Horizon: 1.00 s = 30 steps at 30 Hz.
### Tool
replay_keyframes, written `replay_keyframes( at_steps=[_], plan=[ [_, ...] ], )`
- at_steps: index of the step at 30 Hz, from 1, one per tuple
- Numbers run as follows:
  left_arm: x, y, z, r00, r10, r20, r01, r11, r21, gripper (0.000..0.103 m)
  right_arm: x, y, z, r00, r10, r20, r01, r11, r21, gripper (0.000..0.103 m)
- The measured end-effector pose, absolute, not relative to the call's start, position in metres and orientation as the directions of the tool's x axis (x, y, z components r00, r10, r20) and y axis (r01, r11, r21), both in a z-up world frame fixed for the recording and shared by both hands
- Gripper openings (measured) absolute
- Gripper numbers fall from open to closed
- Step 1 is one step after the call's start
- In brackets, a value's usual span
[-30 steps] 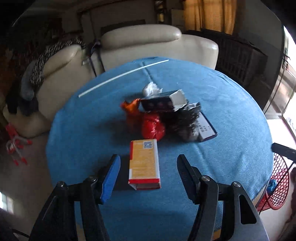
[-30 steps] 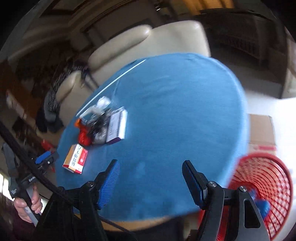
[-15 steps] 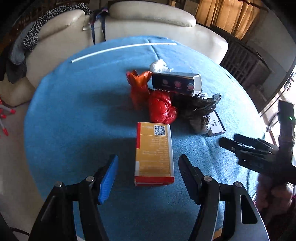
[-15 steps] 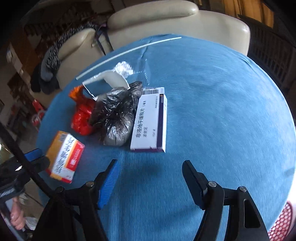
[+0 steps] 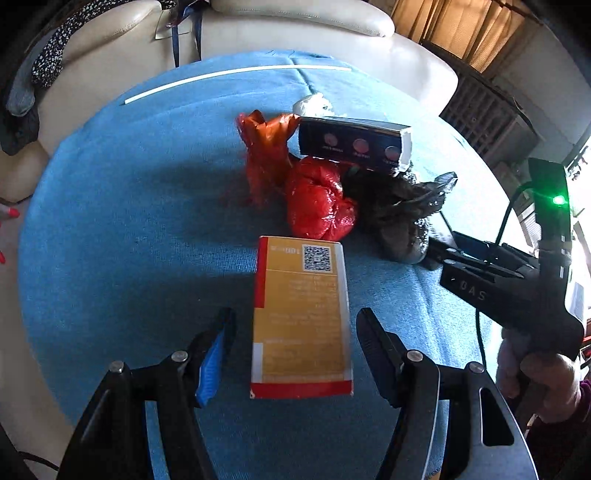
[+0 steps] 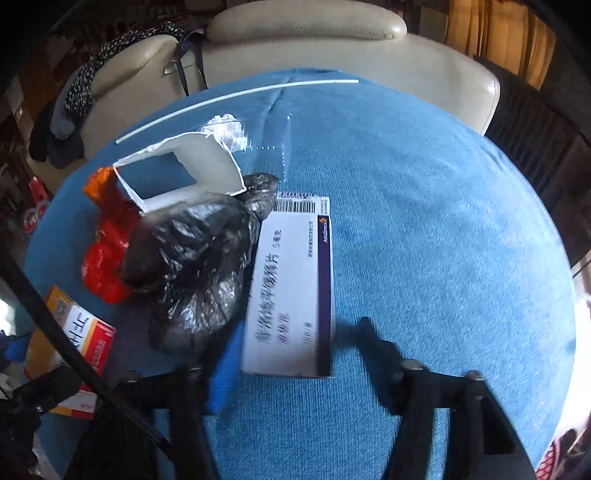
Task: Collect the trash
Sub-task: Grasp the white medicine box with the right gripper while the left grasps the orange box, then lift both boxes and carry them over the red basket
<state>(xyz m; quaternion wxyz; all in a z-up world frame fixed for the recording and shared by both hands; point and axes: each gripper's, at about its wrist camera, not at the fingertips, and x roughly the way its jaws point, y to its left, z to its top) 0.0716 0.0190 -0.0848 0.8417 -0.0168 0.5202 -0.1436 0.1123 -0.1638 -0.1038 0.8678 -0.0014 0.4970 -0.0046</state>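
Note:
An orange and yellow box [image 5: 301,317] lies flat on the blue tablecloth [image 5: 129,229]. My left gripper [image 5: 295,350] stands open astride its near end, with a gap on each side. A white and purple medicine box [image 6: 291,288] lies beside a crumpled black bag [image 6: 195,273]. My right gripper [image 6: 295,354] is blurred and its jaws are closing around that box's near end; the right finger is still apart from it. In the left wrist view the right gripper [image 5: 436,247] reaches in from the right.
A red bag [image 5: 321,203], an orange bag [image 5: 266,147], a dark box with a torn open end [image 5: 354,146] and a white wrapper [image 5: 314,103] crowd the table's middle. A white strip [image 5: 236,74] lies at the far edge, with a cream sofa [image 5: 295,22] behind. A red basket [image 6: 554,458] sits low right.
My right gripper swung from over the red basket to the pile, came down around the white and purple box, and its jaws narrowed. My left gripper sank closer around the orange box.

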Motion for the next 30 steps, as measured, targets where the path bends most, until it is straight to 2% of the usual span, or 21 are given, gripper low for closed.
replay_keyframes(
  at_steps=[2,4,18,24,30],
  plan=[
    [0.071,0.018,-0.088,0.415,-0.263,-0.871,0.232,0.956,-0.178,0.066,0.112,-0.16,-0.102,0.51,-0.005,-0.86,0.002,1.0,-0.005,0.049],
    [0.072,0.018,-0.09,0.412,-0.267,-0.871,0.235,0.955,-0.181,0.047,0.11,-0.162,-0.102,0.516,0.001,-0.857,0.005,1.0,0.004,0.048],
    [0.045,0.014,-0.069,0.496,-0.257,-0.83,0.265,0.954,-0.138,0.047,0.033,-0.191,-0.074,0.539,0.113,-0.835,0.041,0.986,0.16,0.048],
    [0.026,0.007,-0.049,0.539,-0.233,-0.81,0.278,0.956,-0.09,0.047,0.0,-0.201,-0.051,0.578,0.147,-0.803,0.048,0.976,0.213,0.048],
    [0.01,-0.006,-0.03,0.601,-0.167,-0.781,0.282,0.959,0.012,0.047,-0.025,-0.208,-0.036,0.609,0.163,-0.776,0.04,0.971,0.235,0.048]
  ],
)
